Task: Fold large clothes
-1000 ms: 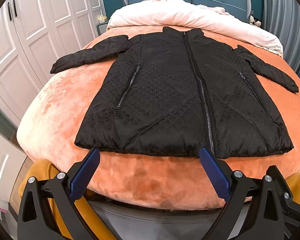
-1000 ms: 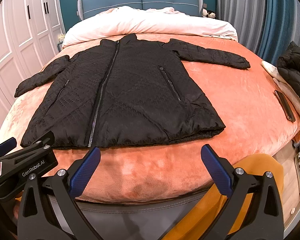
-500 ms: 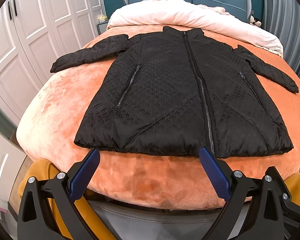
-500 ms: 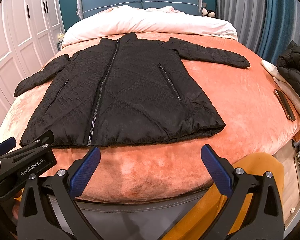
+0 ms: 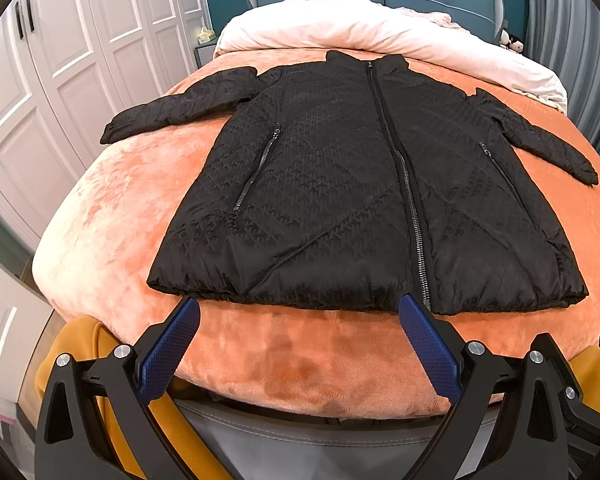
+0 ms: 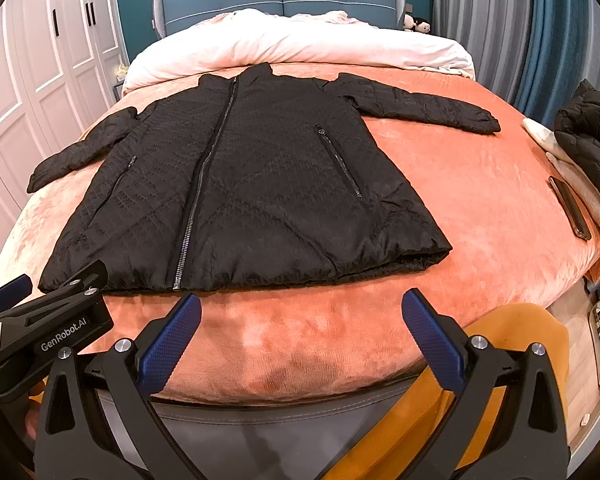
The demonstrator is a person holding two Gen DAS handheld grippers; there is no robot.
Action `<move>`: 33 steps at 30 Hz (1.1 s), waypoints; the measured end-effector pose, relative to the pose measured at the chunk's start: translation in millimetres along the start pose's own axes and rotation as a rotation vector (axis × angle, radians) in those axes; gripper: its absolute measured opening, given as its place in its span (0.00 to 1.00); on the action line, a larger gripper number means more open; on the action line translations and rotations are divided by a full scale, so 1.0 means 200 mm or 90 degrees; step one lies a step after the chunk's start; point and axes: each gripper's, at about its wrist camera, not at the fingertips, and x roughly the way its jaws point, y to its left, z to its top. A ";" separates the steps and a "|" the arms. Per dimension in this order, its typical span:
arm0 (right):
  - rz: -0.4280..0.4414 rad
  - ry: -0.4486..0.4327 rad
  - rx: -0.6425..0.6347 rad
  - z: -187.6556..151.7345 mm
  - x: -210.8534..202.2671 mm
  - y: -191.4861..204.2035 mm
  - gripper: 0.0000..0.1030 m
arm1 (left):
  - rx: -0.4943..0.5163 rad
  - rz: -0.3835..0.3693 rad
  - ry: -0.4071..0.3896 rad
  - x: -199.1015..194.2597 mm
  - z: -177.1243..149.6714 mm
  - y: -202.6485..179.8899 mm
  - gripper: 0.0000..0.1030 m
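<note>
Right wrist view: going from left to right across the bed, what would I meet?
White wardrobe doors → black quilted zip-up jacket spread flat on the orange plush blanket → slim dark phone → crumpled black quilted garment at the bed's edge → blue-grey curtains.

One black quilted coat [image 5: 340, 184] lies spread flat on one bed [image 5: 112, 216], with two sleeves out to the sides, one front zipper and two pocket zippers. One white duvet [image 6: 300, 46] is bunched at the far end. At the right edge sit one dark bundled garment [image 6: 592, 136] and one phone [image 6: 571, 208]. Two claws are in view: the left claw [image 5: 298, 312] and the right claw [image 6: 300, 312], each with two blue fingers spread wide apart. On the left, the wardrobe [image 6: 56, 40] carries three red paper signs.
</note>
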 end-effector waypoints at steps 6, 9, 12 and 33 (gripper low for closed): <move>0.000 0.000 -0.001 0.00 0.00 0.00 0.95 | 0.000 0.001 0.001 0.00 0.00 0.00 0.94; -0.001 0.002 0.000 0.00 0.01 0.01 0.95 | 0.000 0.002 0.003 0.01 -0.01 0.01 0.94; 0.002 0.007 0.001 -0.01 0.02 0.00 0.95 | 0.001 0.001 0.006 0.03 -0.02 0.01 0.94; -0.029 -0.011 0.270 0.94 0.80 -1.20 0.95 | -0.050 -0.061 0.001 0.37 0.45 0.11 0.95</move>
